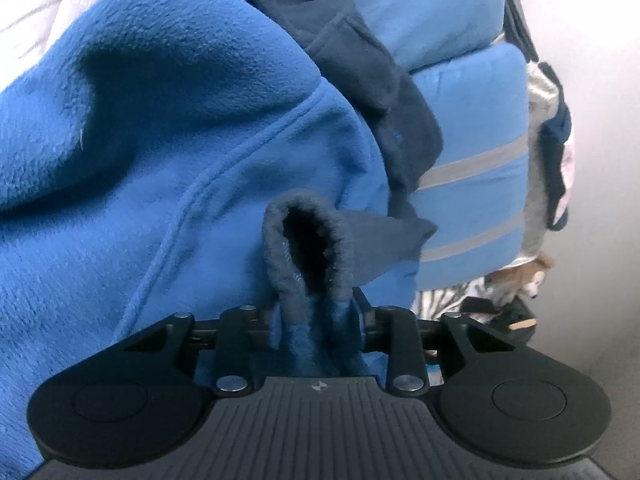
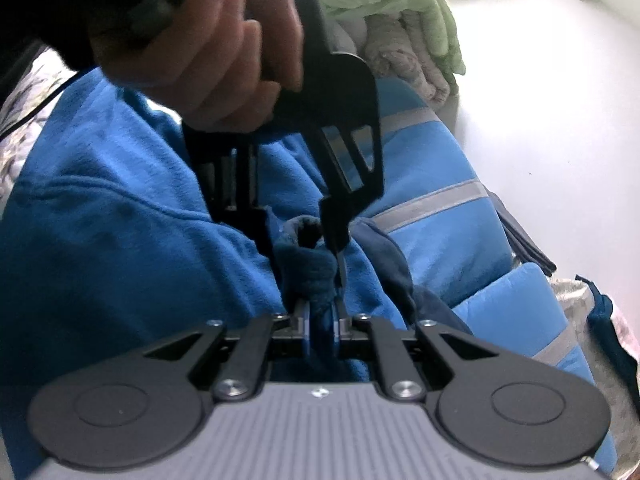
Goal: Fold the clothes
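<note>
A bright blue fleece garment [image 1: 168, 128] with dark navy trim [image 1: 372, 80] and grey stripes [image 1: 476, 168] fills the left wrist view. My left gripper [image 1: 318, 320] is shut on a looped navy cuff edge [image 1: 308, 232] of the fleece. In the right wrist view the same blue fleece [image 2: 120, 220] lies bunched below. My right gripper [image 2: 320, 320] is shut on a navy fold of fleece [image 2: 310, 268]. The other hand-held gripper [image 2: 336, 128] and the hand on it [image 2: 216, 48] sit just ahead, its tip at the same fold.
A white quilted surface [image 1: 48, 4] shows at top left. A pale green and beige bundle of fabric [image 2: 404, 28] lies beyond the fleece, with white floor [image 2: 552, 100] to the right. Patterned cloth and small items [image 1: 504, 292] sit at the right edge.
</note>
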Demonstrator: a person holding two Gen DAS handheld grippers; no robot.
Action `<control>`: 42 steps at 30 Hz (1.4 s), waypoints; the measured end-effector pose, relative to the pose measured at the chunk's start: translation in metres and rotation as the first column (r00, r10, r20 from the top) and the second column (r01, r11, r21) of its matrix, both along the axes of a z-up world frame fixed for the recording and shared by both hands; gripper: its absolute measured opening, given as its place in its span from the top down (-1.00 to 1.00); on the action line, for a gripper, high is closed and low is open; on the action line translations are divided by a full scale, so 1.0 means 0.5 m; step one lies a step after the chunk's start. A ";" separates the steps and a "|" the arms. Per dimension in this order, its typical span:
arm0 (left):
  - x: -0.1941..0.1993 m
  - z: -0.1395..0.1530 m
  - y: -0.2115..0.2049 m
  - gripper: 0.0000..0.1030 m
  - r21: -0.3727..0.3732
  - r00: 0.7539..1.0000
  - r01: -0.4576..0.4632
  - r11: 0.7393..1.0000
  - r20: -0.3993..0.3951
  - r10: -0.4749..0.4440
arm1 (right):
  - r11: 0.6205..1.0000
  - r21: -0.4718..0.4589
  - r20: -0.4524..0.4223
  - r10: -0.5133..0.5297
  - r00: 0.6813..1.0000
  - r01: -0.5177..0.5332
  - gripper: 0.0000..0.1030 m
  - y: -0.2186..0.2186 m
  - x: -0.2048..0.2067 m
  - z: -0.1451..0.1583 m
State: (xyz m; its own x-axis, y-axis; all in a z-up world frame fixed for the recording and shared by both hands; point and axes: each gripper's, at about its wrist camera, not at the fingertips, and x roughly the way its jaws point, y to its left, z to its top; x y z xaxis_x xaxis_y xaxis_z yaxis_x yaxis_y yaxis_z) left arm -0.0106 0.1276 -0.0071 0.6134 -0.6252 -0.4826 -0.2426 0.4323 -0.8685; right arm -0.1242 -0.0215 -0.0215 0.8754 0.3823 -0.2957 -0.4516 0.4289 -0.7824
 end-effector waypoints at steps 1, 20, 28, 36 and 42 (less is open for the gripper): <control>0.001 0.002 -0.002 0.38 0.018 1.000 0.004 1.000 0.000 -0.004 | 1.000 -0.008 0.000 0.005 1.000 -0.005 0.80 0.001 -0.001 -0.002; -0.005 0.062 0.017 0.70 -0.087 0.969 0.020 0.996 0.249 0.002 | 0.989 0.052 0.051 -0.139 0.989 0.136 -1.00 -0.026 0.048 -0.004; 0.031 0.094 0.011 0.70 -0.249 0.941 0.057 0.967 0.338 0.031 | 0.906 0.153 0.034 -0.404 0.914 0.395 -1.00 -0.137 0.179 0.031; 0.076 0.153 -0.002 0.70 -0.367 0.871 0.174 0.914 0.490 0.031 | 0.780 0.233 -0.105 -0.573 0.813 0.580 -1.00 -0.249 0.301 0.045; 0.082 0.155 0.021 0.70 -0.442 0.840 0.202 0.874 0.537 0.077 | 0.719 0.255 -0.168 -0.626 0.762 0.647 -1.00 -0.298 0.356 0.052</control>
State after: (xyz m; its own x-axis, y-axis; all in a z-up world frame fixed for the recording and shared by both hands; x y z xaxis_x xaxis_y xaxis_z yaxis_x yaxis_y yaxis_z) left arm 0.0303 0.1381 0.0706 0.6319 -0.7306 0.2588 0.3205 -0.0577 -0.9455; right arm 0.0537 -0.1703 0.0047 0.9254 -0.1836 -0.3315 -0.0362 0.8280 -0.5595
